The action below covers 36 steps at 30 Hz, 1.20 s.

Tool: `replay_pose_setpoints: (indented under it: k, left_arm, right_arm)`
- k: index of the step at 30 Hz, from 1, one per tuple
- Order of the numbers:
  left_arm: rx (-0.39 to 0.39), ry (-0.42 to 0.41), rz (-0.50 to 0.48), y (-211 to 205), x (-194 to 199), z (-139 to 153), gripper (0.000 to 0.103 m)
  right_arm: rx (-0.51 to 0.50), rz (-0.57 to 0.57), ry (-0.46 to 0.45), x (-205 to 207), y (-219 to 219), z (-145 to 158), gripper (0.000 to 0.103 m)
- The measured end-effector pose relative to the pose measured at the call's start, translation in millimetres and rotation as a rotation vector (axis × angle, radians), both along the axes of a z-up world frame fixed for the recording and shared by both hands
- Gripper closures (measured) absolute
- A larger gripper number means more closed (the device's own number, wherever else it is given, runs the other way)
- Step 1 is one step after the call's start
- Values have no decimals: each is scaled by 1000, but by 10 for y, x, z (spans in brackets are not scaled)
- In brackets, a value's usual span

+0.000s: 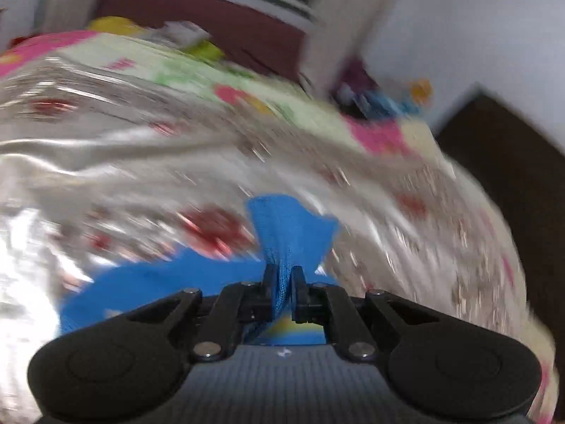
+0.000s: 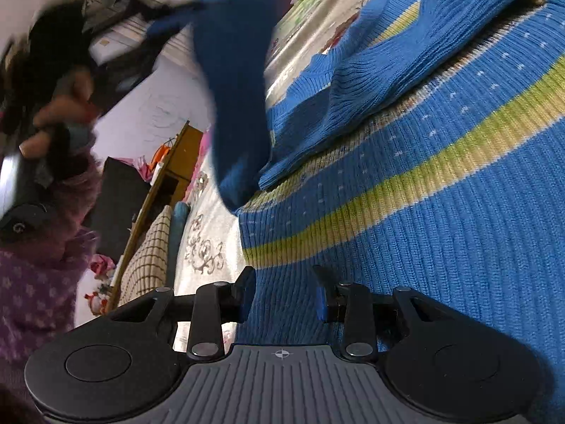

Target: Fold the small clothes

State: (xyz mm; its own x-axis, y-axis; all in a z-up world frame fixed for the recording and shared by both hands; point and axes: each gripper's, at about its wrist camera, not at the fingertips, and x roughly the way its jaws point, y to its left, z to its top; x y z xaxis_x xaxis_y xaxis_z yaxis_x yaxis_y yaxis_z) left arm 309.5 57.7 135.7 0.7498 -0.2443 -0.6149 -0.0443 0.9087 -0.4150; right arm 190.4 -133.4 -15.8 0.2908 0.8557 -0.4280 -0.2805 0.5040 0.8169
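Fold in progress, not finished. The blue knit sweater [image 2: 441,190], with its yellow-green stripe, lay spread on the patterned bed cover [image 2: 204,243]. 1 sleeve [image 2: 406,56] was already turned in and rested flat across the chest. The other sleeve [image 2: 233,81] was up in the air, hanging as a dark blue band between the body of the sweater and the left gripper. We judged 1 sleeve done, the 2nd mid-fold, and the body folds left to do.

Left gripper [image 1: 283,282]: jaws pressed together on a bunch of blue knit [image 1: 291,226], which fanned out just past the fingertips. More blue cloth trailed below and to the left of the fingers. The bed cover behind was heavily blurred in this view. In the right wrist view the person's hand [image 2: 60,106] showed on the handle, purple sleeve [image 2: 31,282] below it; the left gripper's own jaws were too blurred there to read.

Right gripper [image 2: 284,291]: jaws partly apart, with the sweater's lower edge directly between and beneath them. We could not tell whether the pads pressed the knit or only sat over it. The sweater's hem side was nearest this gripper, the stripe just ahead, the folded sleeve farther off.
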Motion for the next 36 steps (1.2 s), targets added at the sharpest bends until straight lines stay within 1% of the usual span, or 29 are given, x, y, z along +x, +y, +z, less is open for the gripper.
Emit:
replay_pose_setpoints:
  k: [2, 3, 5, 7, 10, 12, 15, 20, 22, 23, 25, 27, 30, 32, 33, 36]
  left_arm:
    - [33, 66, -74, -292, 88, -188, 90]
    - [39, 92, -92, -393, 102, -244, 89]
    - [40, 131, -105, -479, 91, -340, 88]
    - [45, 150, -89, -483, 50, -363, 86]
    - [52, 157, -53, -346, -24, -338, 82]
    - [74, 163, -30, -263, -86, -342, 78]
    - [96, 183, 4, -195, -110, -395, 78]
    - [108, 179, -43, -310, -160, -364, 77]
    - [118, 178, -55, -276, -261, -331, 76]
    - [119, 173, -46, -231, -321, -313, 75]
    - [104, 163, 3, -53, -485, -308, 70]
    - [112, 169, 66, 155, -646, -349, 67]
    - [179, 189, 143, 402, -847, -459, 67]
    - [191, 185, 167, 525, -929, -531, 67]
    - [182, 182, 179, 581, -943, -562, 67]
    - [156, 174, 204, 672, -936, -682, 66]
  right_arm:
    - [9, 1, 8, 17, -34, -7, 69]
    - [16, 4, 17, 33, -49, -20, 69]
    - [31, 6, 35, 46, -79, -39, 69]
    - [45, 7, 52, 61, -108, -51, 69]
    - [58, -3, 67, 68, -168, -47, 69]
    - [70, -15, 82, 81, -206, -52, 69]
    - [79, -38, 81, 66, -239, -13, 68]
    - [77, -89, 37, 106, -386, 66, 67]
    - [78, -122, 17, 129, -465, 92, 61]
    - [83, -142, 17, 138, -500, 88, 61]
    - [79, -172, 18, 147, -547, 86, 61]
    - [57, -199, 1, 128, -591, 129, 61]
    - [33, -244, -50, 81, -661, 261, 61]
    - [-10, -276, -93, 103, -792, 404, 61]
    - [-41, -282, -119, 144, -791, 463, 61]
    - [-211, -301, -221, 365, -798, 701, 61]
